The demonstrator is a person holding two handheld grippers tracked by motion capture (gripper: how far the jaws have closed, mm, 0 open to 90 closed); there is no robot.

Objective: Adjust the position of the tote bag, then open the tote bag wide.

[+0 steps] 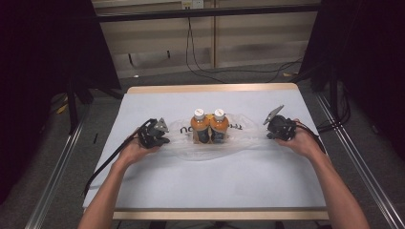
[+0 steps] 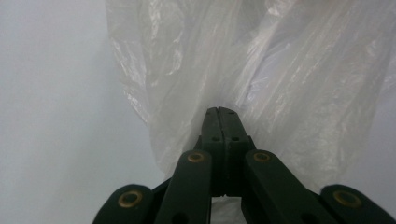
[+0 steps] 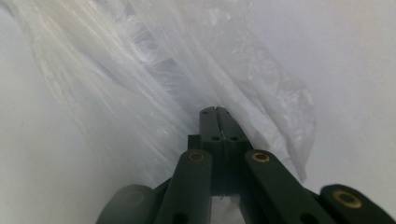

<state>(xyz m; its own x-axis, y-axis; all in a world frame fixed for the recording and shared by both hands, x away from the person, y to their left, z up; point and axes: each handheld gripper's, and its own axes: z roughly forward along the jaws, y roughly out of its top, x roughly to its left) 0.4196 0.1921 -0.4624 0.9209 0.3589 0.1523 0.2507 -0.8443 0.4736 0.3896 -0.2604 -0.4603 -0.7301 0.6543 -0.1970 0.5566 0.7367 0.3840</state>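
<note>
A clear plastic bag [image 1: 210, 138] is spread flat across the middle of the white table [image 1: 210, 181], with two orange bottles [image 1: 209, 126] stood upright side by side on or in it, touching each other. The left gripper [image 1: 165, 136] is held at the bag's left end and the right gripper [image 1: 268, 130] at its right end. In the left gripper view the jaws are seen pressed together on a bunched fold of the bag [image 2: 261, 70]. In the right gripper view the jaws are likewise clamped on the bag [image 3: 154, 74].
</note>
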